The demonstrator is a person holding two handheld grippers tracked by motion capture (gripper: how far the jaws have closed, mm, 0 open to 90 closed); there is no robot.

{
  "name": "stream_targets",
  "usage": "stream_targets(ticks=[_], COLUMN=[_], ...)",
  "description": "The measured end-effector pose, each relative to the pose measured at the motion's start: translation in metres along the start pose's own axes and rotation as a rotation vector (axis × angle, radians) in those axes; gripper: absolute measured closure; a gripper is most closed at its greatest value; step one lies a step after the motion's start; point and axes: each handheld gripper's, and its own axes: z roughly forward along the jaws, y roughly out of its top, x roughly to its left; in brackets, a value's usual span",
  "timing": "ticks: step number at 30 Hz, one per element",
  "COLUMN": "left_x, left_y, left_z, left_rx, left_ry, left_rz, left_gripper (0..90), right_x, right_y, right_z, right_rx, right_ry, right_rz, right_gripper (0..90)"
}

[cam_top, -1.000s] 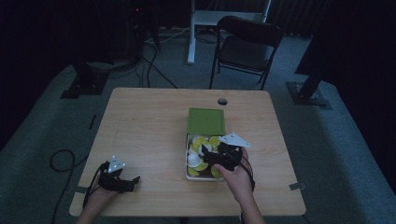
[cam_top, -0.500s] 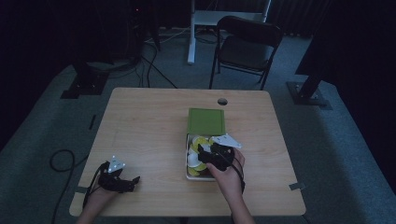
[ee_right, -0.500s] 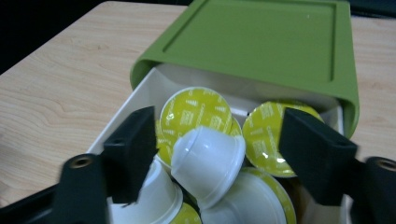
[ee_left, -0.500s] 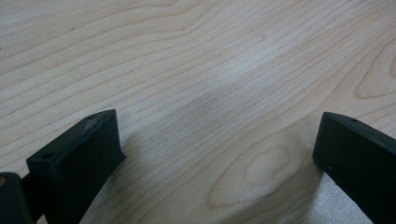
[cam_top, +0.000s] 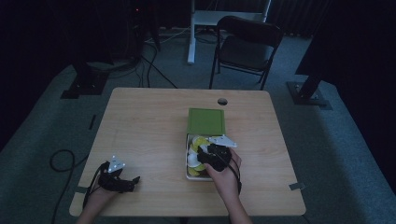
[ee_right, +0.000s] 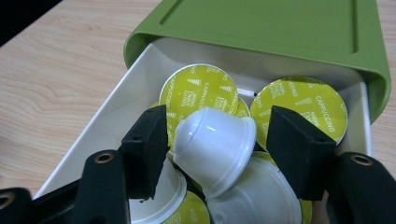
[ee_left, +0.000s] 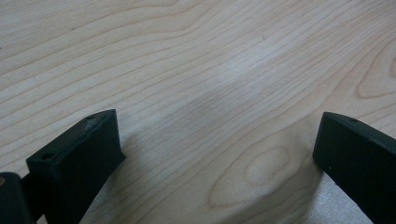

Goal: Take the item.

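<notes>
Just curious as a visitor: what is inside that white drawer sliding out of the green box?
The white drawer holds coffee capsules, white with yellow-green Cappuccino lids, piled loosely. The right gripper straddles one. The green box hides the drawer's rear.

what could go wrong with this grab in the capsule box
The right claw straddles a white capsule lying tilted on a loose heap; its smooth tapered side might squirt out as the jaws shut. The left jaw sits close to the neighbouring capsules, so it may nudge or pinch one. The green lid overhangs the tray, risking a bump on lifting.
</notes>
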Motion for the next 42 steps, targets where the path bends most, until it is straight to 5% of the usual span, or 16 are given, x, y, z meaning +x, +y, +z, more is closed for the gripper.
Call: stream_targets(ticks=[24,42], left_x=[0.000,0.000], left_y=[0.000,0.000], left_z=[0.000,0.000], left_rx=[0.000,0.000], left_ry=[0.000,0.000], left_rz=[-0.001,0.000], left_gripper=[1.1,1.1], right_x=[0.011,0.004], right_y=[-0.003,-0.001], right_z=[0.018,0.008], right_rx=[0.052,0.018], right_ry=[-0.029,0.061], right_rz=[-0.037,-0.091], right_gripper=[50.4,56.7])
